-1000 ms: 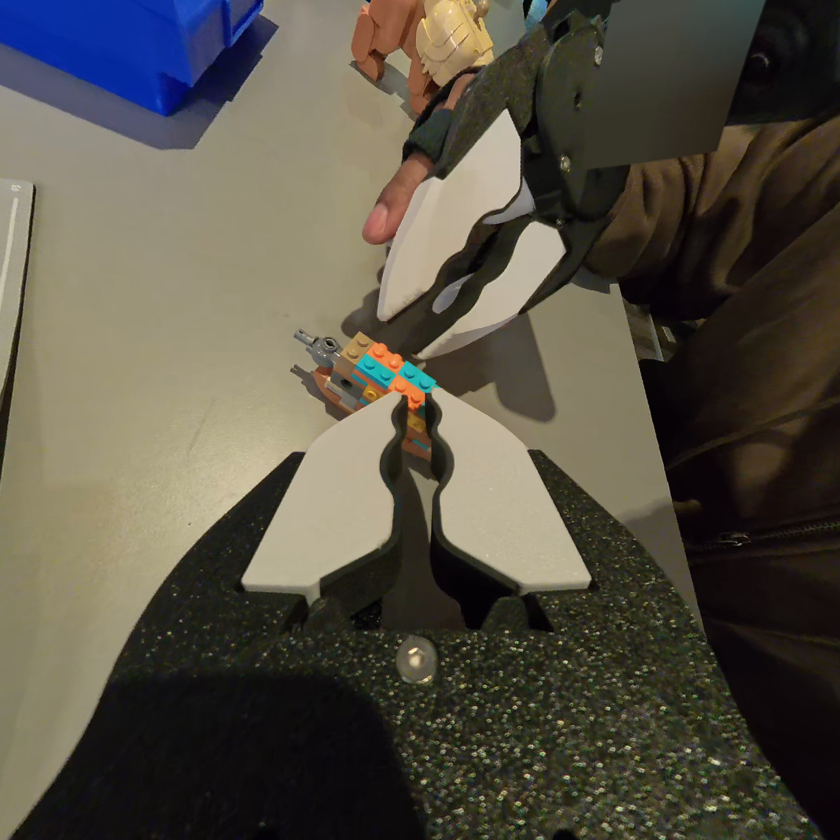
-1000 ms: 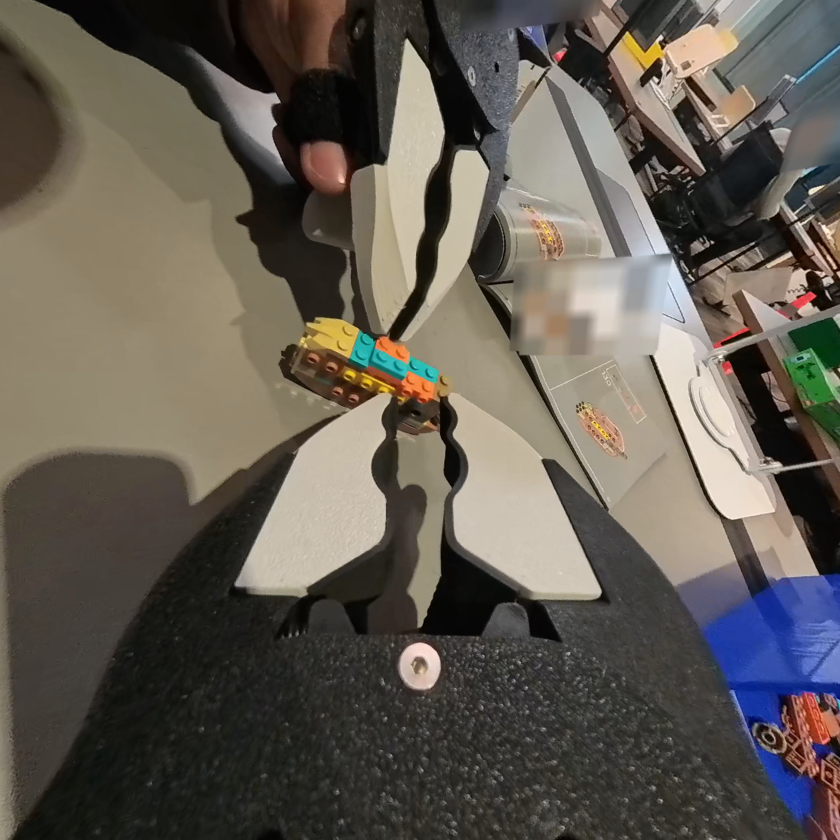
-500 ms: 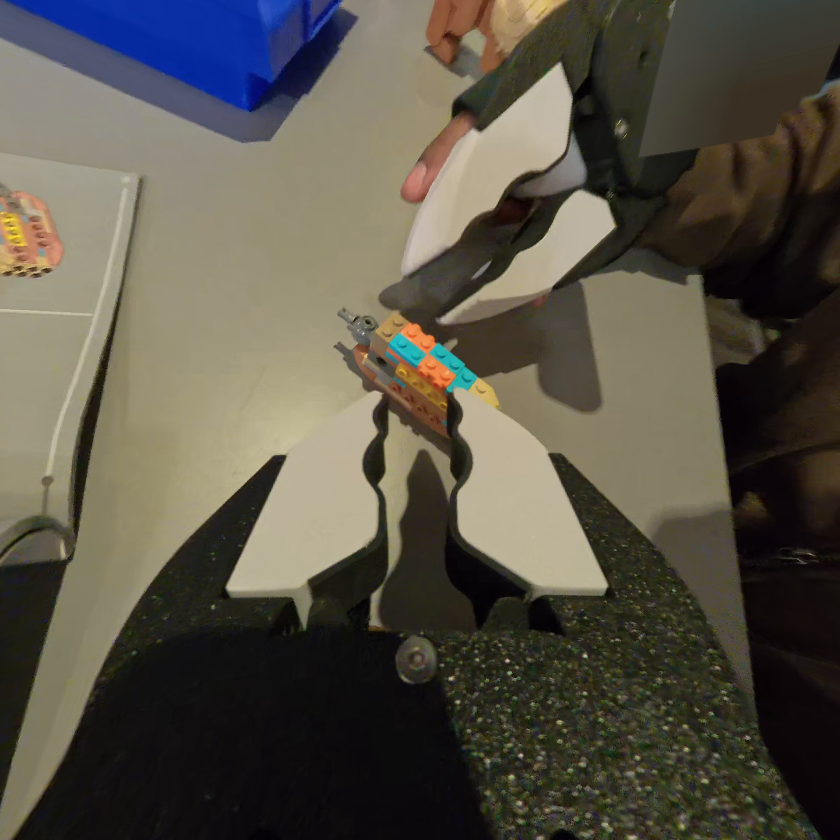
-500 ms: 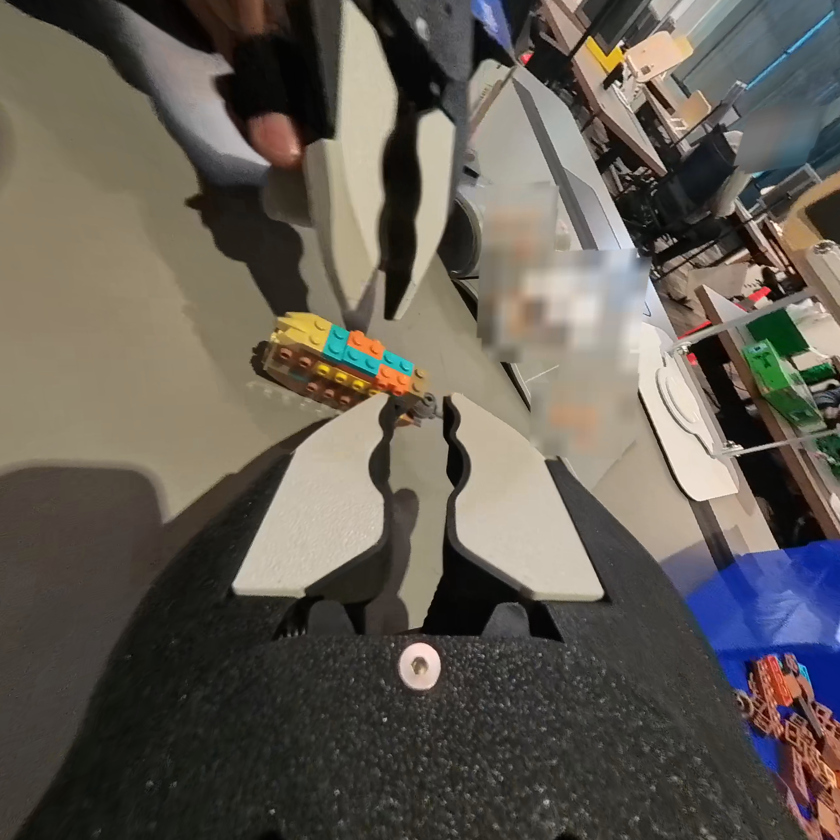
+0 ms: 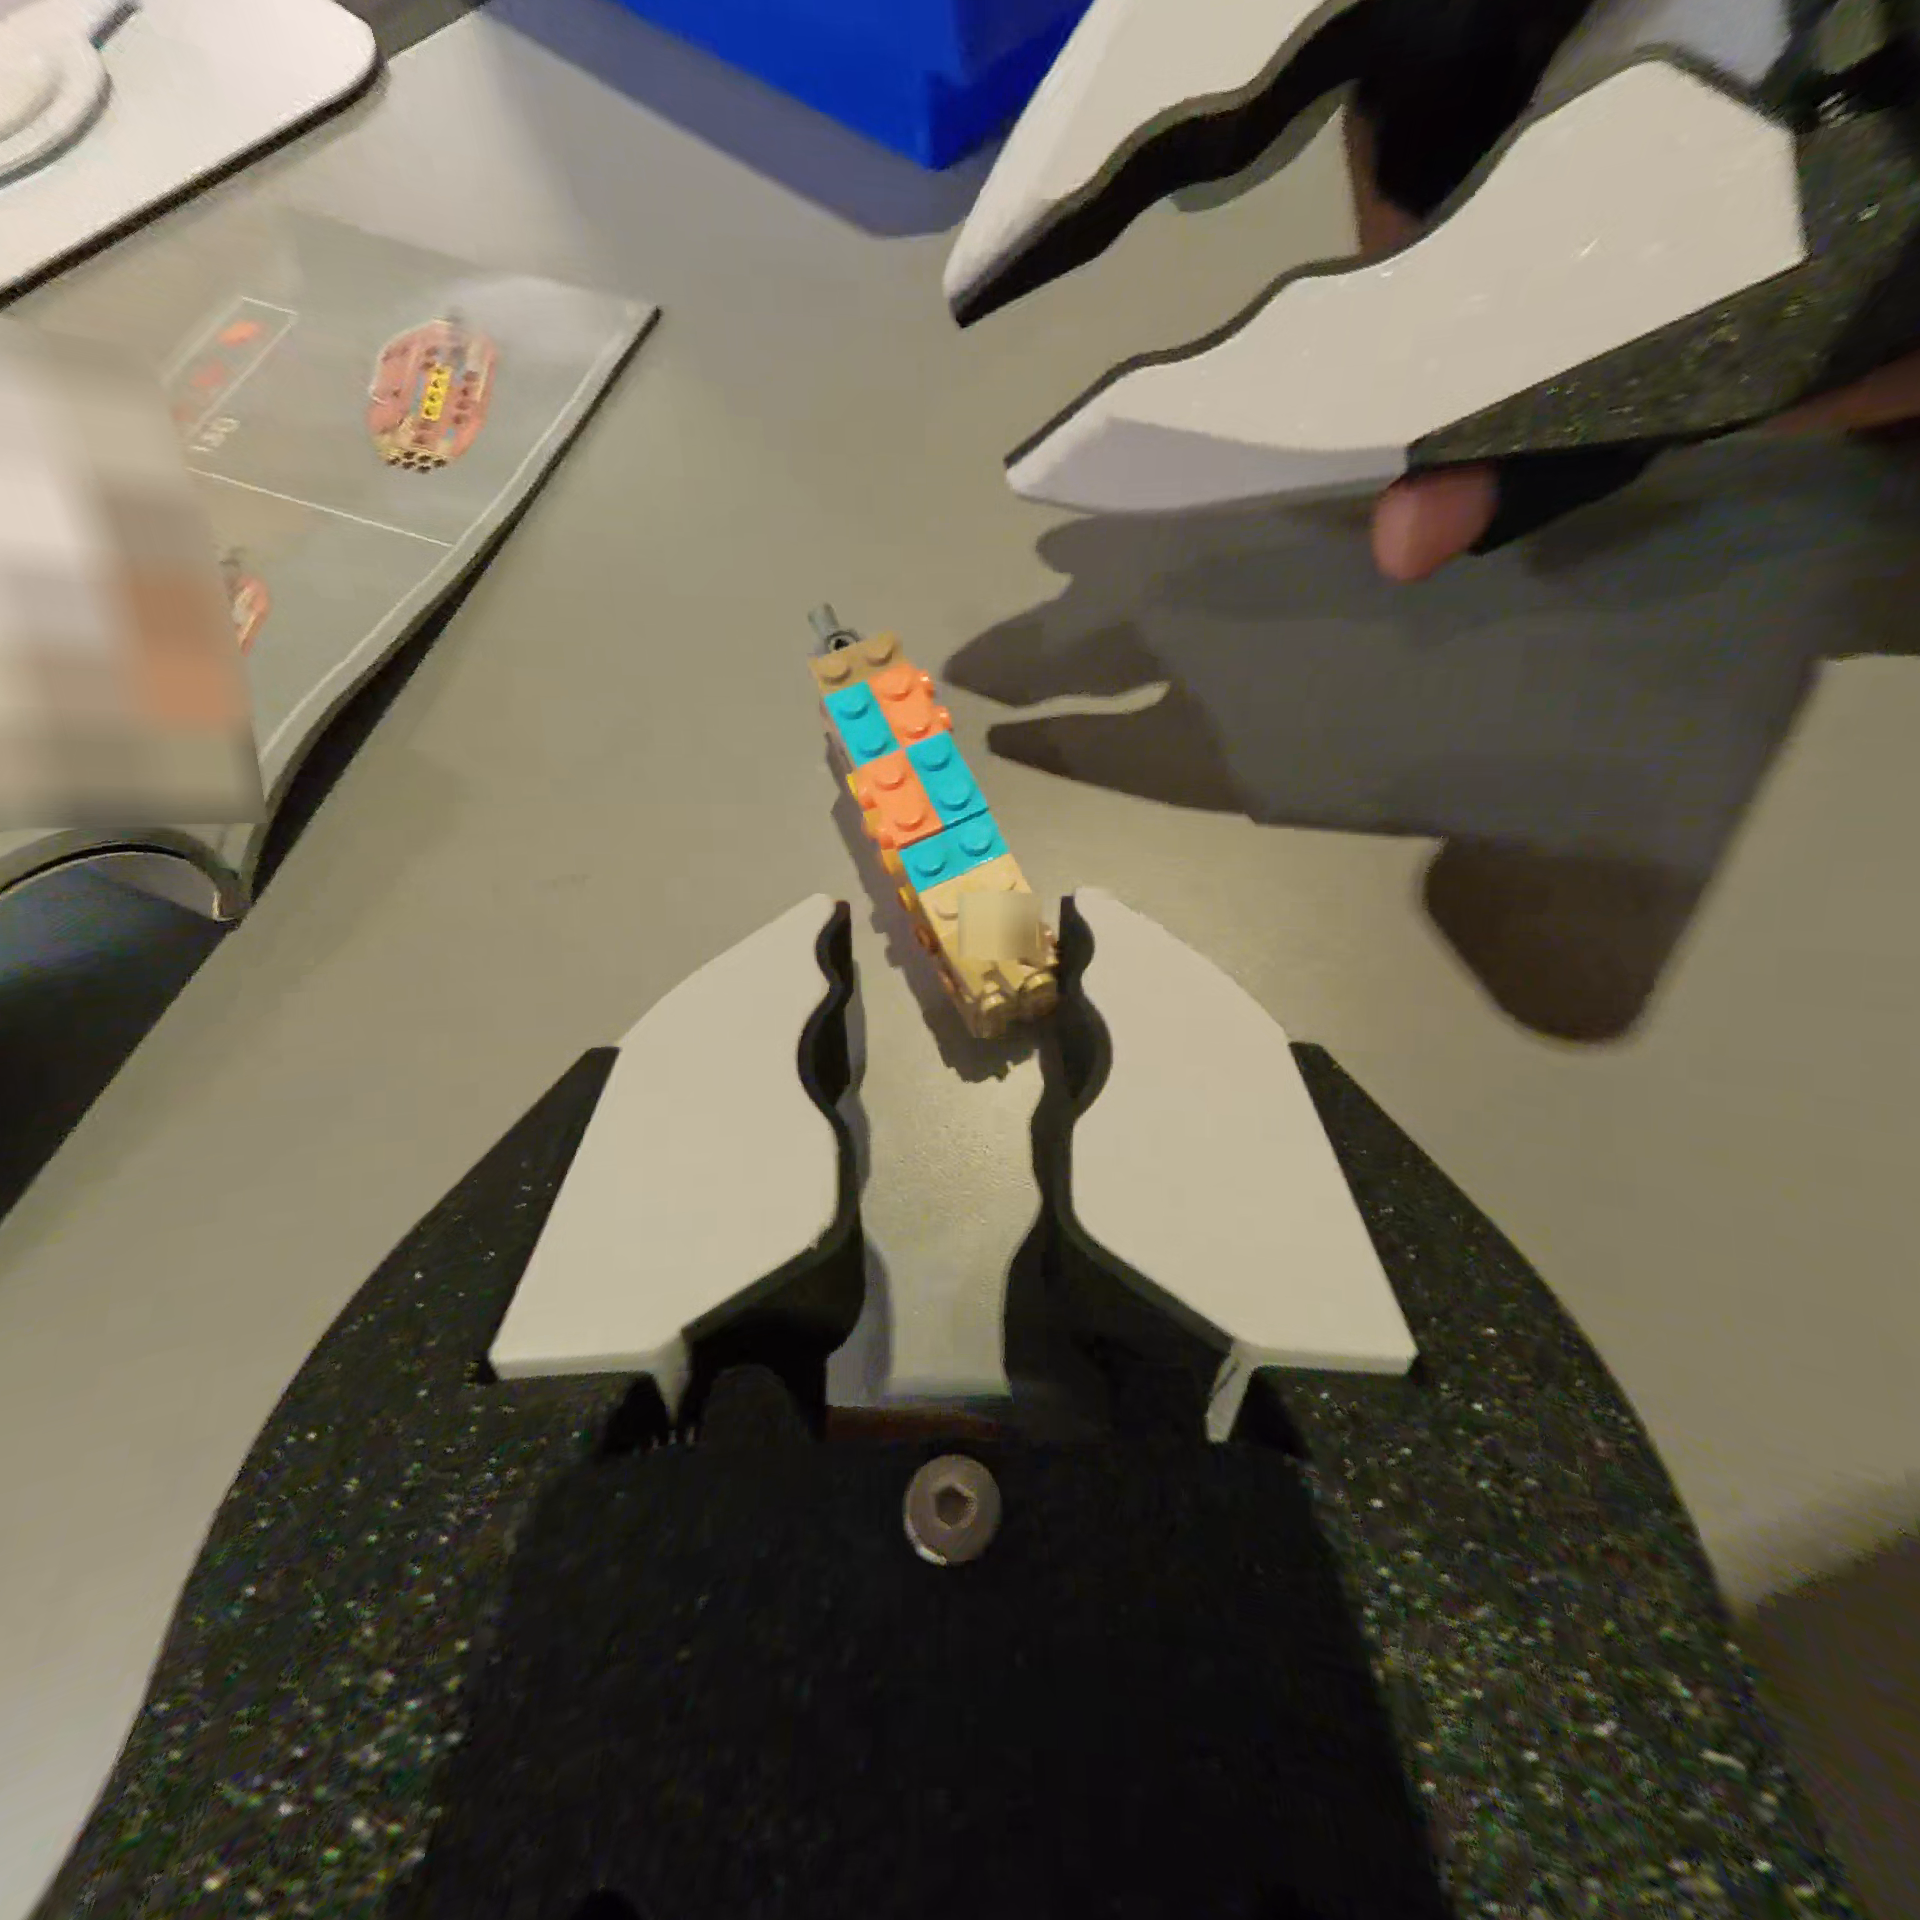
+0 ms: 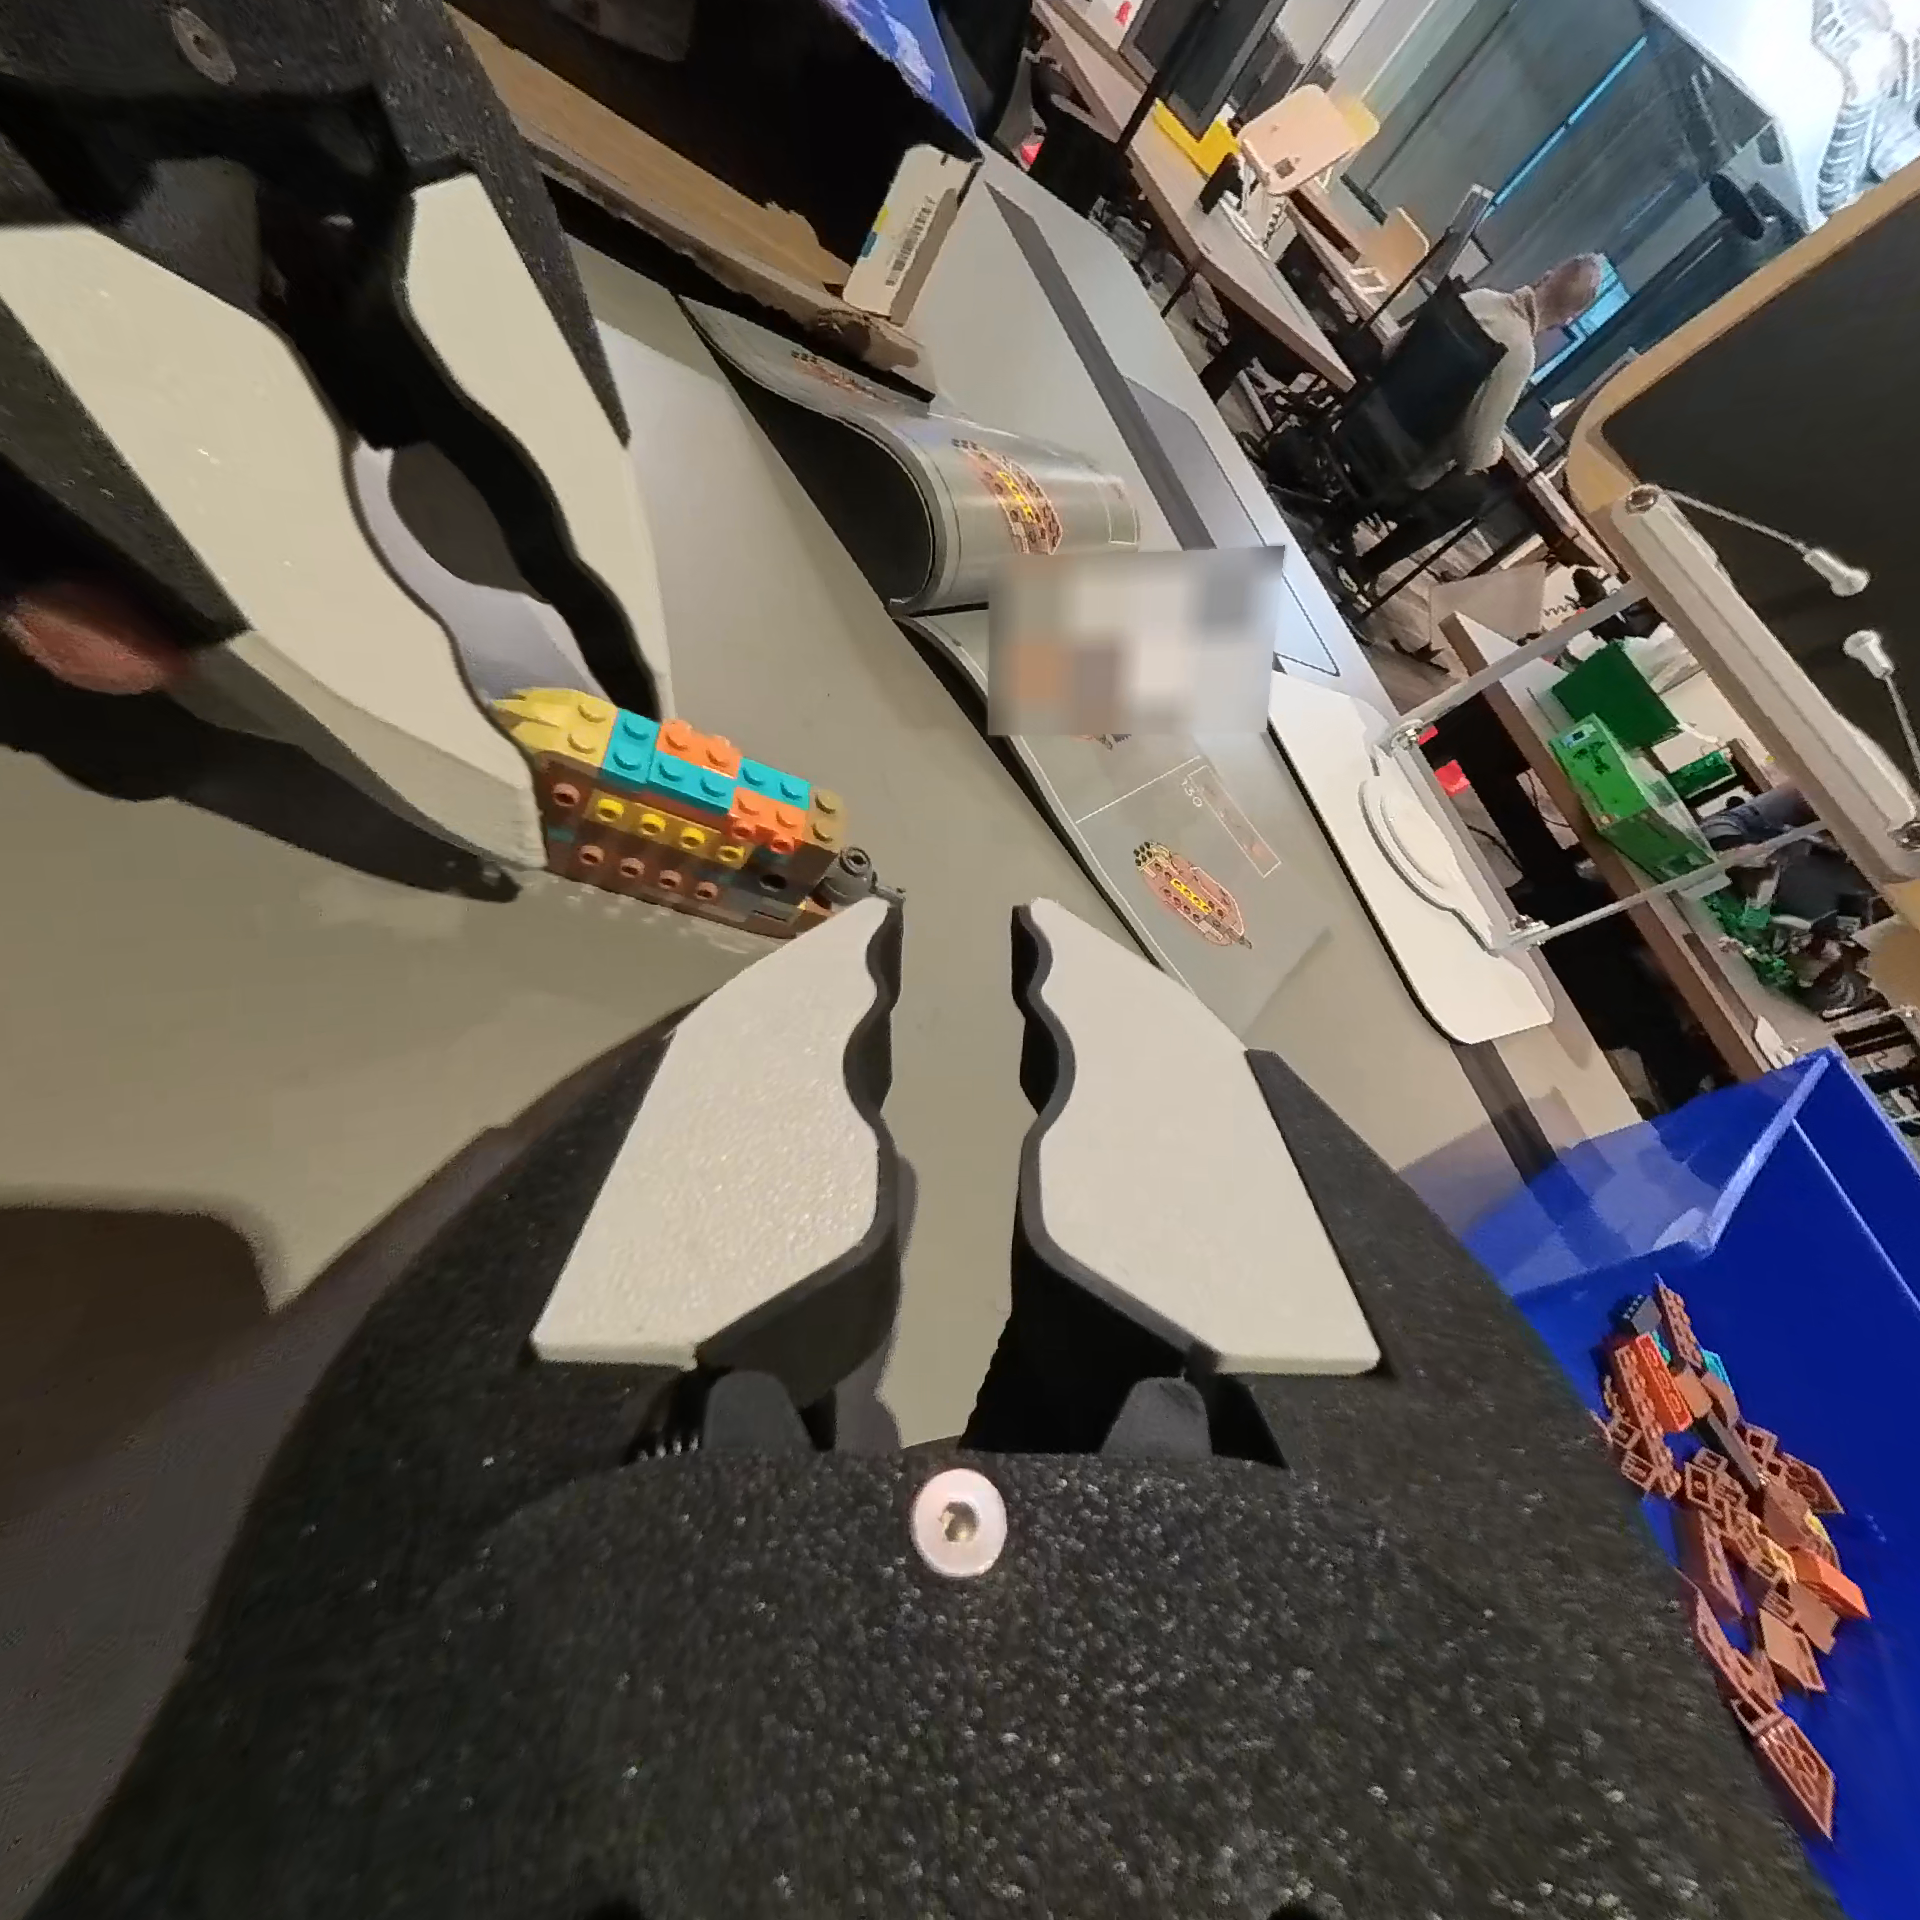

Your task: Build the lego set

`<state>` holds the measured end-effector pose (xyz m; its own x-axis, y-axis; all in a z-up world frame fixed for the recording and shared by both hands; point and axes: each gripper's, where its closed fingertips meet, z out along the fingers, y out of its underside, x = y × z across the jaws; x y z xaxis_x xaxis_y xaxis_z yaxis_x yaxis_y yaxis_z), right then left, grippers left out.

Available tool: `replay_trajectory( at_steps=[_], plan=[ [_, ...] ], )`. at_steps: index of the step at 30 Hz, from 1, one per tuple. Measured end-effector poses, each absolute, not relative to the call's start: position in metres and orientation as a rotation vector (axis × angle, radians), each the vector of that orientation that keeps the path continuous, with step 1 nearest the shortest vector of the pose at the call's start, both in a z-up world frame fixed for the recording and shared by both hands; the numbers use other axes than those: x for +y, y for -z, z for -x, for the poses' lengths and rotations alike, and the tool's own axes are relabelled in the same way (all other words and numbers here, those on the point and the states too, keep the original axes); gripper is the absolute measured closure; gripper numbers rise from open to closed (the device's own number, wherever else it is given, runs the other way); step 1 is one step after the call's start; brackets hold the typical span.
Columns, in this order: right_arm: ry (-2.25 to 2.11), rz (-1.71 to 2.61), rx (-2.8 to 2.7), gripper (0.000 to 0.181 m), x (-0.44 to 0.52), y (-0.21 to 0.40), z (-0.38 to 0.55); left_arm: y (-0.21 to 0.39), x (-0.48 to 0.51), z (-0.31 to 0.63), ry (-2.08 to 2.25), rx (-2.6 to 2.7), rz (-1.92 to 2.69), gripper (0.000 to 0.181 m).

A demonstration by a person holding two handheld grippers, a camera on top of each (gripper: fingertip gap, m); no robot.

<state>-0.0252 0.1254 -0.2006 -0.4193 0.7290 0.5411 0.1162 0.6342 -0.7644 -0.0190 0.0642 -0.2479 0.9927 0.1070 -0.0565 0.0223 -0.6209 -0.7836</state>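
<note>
The lego model [image 5: 914, 790] is a narrow bar with teal and orange bricks on top, a tan end and a grey pin at the far end. It lies on the grey table [image 5: 520, 1039]. My left gripper [image 5: 951, 914] is open, with the tan end between its fingertips and close against the right finger. In the right wrist view the model [image 6: 686, 810] shows its brown and yellow side, and the left gripper [image 6: 582, 769] straddles its tan end. My right gripper [image 6: 956, 914] is open and empty, just right of the pin end. It hangs above the table in the left wrist view [image 5: 987, 390].
An open instruction booklet [image 5: 416, 416] lies left of the model, also seen in the right wrist view [image 6: 1195, 883]. A blue bin [image 6: 1714, 1247] holds several brown bricks [image 6: 1745, 1507]; it also shows behind the model [image 5: 935, 73]. A white pad [image 5: 156, 104] lies far left. Tip to tip, the grippers are about 8 cm apart.
Both grippers have let go of the model and opened. The left gripper has swung round to the tan end. The right gripper has drawn back from the model.
</note>
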Motion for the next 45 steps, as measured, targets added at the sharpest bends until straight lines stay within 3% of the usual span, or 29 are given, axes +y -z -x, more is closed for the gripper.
replay_trajectory(
  at_steps=[3,27,36,45],
  plan=[
    [-0.799,0.651,-1.899,0.161,0.124,0.199,0.024,0.250,0.063,0.021,-0.151,-0.090,2.249,0.158],
    [-0.504,0.237,-1.809,0.150,0.096,0.206,0.027,0.228,0.071,0.037,0.086,0.095,2.081,0.159],
    [-0.288,0.128,-1.689,0.136,0.091,0.197,0.035,0.209,0.078,0.037,0.297,0.025,1.965,0.159],
    [-0.141,0.071,-1.645,0.125,0.086,0.198,0.045,0.202,0.080,0.039,0.218,0.025,1.958,0.159]
  ],
)
